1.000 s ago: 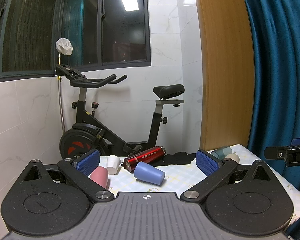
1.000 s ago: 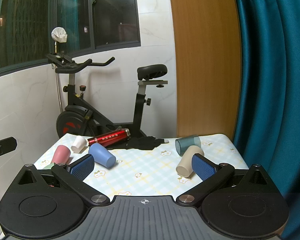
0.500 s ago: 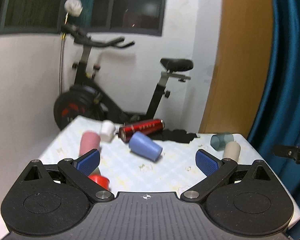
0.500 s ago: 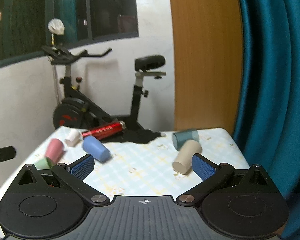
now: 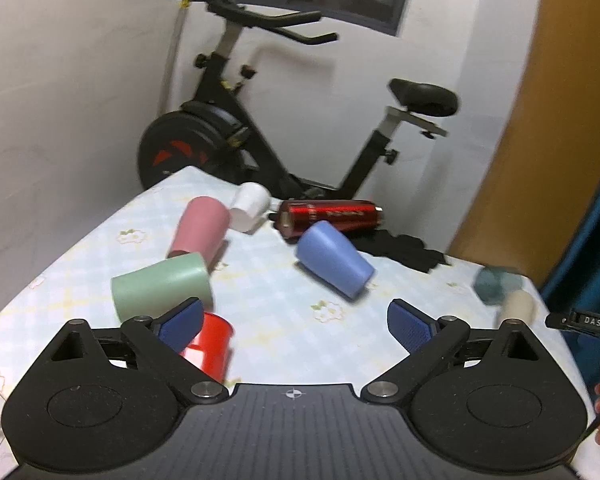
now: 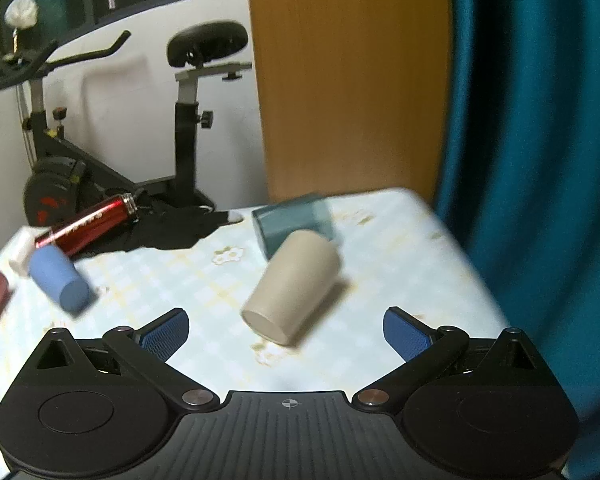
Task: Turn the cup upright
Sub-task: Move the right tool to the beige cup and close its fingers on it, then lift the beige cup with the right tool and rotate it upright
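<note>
Several cups lie on their sides on the checked tablecloth. In the left wrist view I see a green cup, a pink cup, a white cup, a blue cup and a red cup partly behind my left finger. My left gripper is open and empty above the table's near side. In the right wrist view a beige cup lies just ahead of my open, empty right gripper, with a teal cup behind it.
A red metal bottle and a black cloth lie at the table's far side. An exercise bike stands behind the table. A wooden panel and a blue curtain are at the right.
Both grippers have risen and tilted down over the table. The left now shows the green and red cups close by; the right has come nearer to the beige cup. Both stay open.
</note>
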Available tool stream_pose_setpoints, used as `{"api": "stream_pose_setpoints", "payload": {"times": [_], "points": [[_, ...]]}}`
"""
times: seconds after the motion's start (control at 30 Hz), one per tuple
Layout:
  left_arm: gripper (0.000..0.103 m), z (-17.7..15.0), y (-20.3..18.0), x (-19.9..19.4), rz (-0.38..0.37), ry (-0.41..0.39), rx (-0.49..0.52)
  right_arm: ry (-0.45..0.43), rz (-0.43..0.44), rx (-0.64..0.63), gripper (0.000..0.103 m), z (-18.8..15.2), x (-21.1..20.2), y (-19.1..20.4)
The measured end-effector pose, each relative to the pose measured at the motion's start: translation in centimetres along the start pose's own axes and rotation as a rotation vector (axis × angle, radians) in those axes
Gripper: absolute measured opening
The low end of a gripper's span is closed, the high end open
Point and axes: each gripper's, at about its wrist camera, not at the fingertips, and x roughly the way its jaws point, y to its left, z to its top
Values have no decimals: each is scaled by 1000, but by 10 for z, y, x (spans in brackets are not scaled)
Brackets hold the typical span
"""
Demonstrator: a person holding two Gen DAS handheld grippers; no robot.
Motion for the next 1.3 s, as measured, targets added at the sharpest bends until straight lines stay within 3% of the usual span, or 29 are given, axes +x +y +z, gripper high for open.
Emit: {"api": "stream_pose_setpoints", "payload": {"times": [0.1,0.33,0.43,0.57,0.6,0.77,1.1,1.3], "points": [[98,2,0,9,39,5,-3,42,8,27,102,4,46,2],[98,3,6,26,88,63,-51,104,-134,88,101,13,122,7],[98,3,10,35,118,126,-79,126,-167,117,95,16,140,4],[98,2,10,43,150,181,-64,166,-179,118,75,15,148,3],[98,1,8,44,158,180,-49,173,-177,118,74,15,151,2],[98,2,4,38,157,155,-9,194,-176,104,60,14,145,6],[98,2,8,15,133,116,-18,195,-47,67,60,6,83,35],[98,-3,13,2,125,106,-3,252,40,36,60,-21,46,74]]}}
